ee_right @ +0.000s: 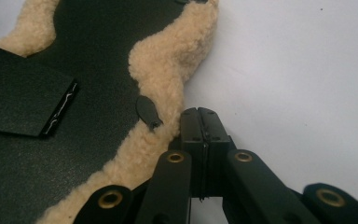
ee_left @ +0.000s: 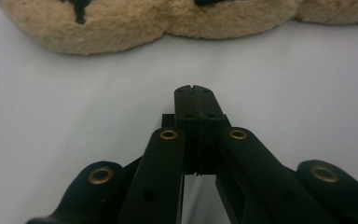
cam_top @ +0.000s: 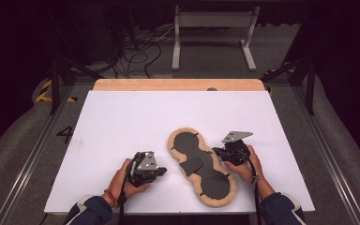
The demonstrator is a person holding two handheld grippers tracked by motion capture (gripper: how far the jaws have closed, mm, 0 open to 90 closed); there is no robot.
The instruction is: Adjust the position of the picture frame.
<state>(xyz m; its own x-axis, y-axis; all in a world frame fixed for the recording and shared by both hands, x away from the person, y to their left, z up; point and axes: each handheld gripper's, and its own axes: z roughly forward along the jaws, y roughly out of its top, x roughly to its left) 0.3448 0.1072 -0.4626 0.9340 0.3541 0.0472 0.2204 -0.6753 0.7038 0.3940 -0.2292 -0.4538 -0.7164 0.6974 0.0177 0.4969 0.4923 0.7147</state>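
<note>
High view: pad (cam_top: 201,165) long axis upper-left to lower-right; right gripper (cam_top: 219,152) touches its edge, left gripper (cam_top: 161,171) apart; both jaws closed, empty.

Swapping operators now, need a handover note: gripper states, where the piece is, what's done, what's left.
Left hand-held gripper: jaws shut, empty, resting over the white table top, short of the pad's left edge.
Right hand-held gripper: jaws shut, empty, its tip right at the fleece border on the pad's right side by a small black tab; I cannot tell if it touches.
Black peanut-shaped pad with tan fleece trim: lies flat, black side up, between the two grippers, a loose black flap at its waist.
Done: nothing gripped or folded yet.
Left: probably grasp the edges and handle the pad.
</note>
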